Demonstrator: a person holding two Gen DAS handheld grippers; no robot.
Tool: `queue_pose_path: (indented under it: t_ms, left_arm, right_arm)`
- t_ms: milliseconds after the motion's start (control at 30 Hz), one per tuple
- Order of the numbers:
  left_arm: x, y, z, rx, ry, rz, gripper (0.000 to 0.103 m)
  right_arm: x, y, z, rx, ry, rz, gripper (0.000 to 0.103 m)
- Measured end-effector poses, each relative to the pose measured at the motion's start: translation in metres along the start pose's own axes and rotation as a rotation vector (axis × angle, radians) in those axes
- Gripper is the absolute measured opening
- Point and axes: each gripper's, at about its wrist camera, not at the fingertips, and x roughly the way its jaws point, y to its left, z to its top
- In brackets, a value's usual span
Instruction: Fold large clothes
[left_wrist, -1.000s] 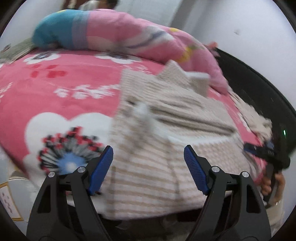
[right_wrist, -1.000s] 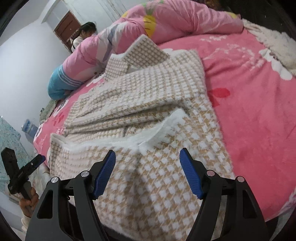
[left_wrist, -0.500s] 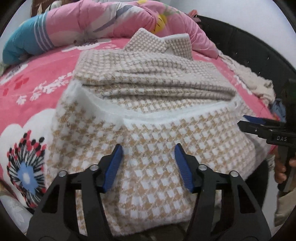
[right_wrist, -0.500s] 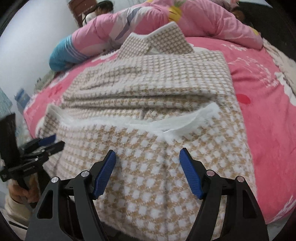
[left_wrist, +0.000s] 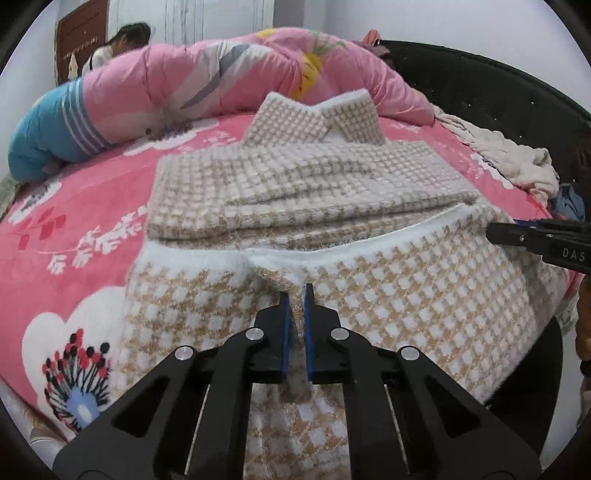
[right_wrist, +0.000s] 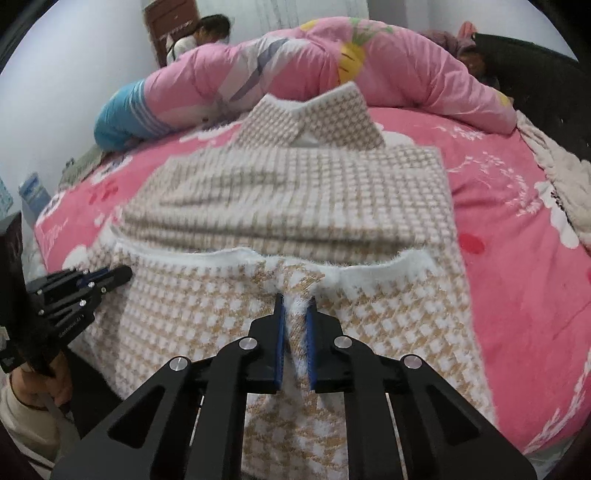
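The checked coat (left_wrist: 369, 295) lies part-folded on the pink bedspread (left_wrist: 74, 229), its near hem pinched in both the left gripper (left_wrist: 297, 295) and right gripper (right_wrist: 295, 306). A second ago both stood wide. A quilt (right_wrist: 295, 55) lies behind; a blurred, seemingly seated person (right_wrist: 207, 33) beyond.

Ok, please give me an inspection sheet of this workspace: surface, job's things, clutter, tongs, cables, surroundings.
Surface: round bed with pink floral blanket.
Job's things: beige-and-white houndstooth fuzzy garment, partly folded, collar at the far end, near hem hanging over the bed edge.
Clutter: rolled pink quilt with blue end behind the garment; cream knitted cloth at the right rim.
Tongs: left tongs shut on a pinch of the garment's near edge; right tongs shut on another pinch of it.
Cables: nothing seen.
Surroundings: black padded headboard, white walls, brown door, a person seated beyond the quilt.
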Motion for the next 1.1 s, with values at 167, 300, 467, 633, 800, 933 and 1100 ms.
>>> queue_pose_path:
  t_ms: [167, 300, 467, 633, 800, 933, 1100]
  left_arm:
    - [0.008, 0.013, -0.013, -0.04, 0.045, -0.051, 0.016]
    - [-0.017, 0.026, -0.016, -0.035, -0.012, -0.028, 0.035]
    - [-0.04, 0.059, -0.01, -0.097, -0.088, 0.05, 0.036]
    - [-0.031, 0.088, -0.004, -0.172, -0.077, 0.127, 0.038]
    - [-0.003, 0.09, 0.001, -0.143, -0.011, 0.142, 0.038]
    - [0.006, 0.086, 0.0, -0.119, 0.007, 0.17, 0.032]
    - [-0.003, 0.076, 0.003, -0.078, -0.015, 0.162, 0.009]
  right_arm:
    - [0.023, -0.014, -0.016, 0.024, 0.105, 0.039, 0.034]
    - [-0.009, -0.033, -0.012, 0.045, 0.025, 0.053, 0.057]
    - [-0.023, -0.075, 0.002, 0.121, -0.023, -0.074, 0.057]
    - [0.0, -0.073, 0.007, 0.043, 0.01, -0.146, 0.057]
    - [0.024, -0.061, 0.007, -0.042, 0.054, -0.244, 0.044]
    - [0.016, -0.062, 0.004, -0.04, 0.047, -0.237, 0.013]
    - [-0.01, -0.062, 0.005, -0.009, -0.046, -0.26, 0.01]
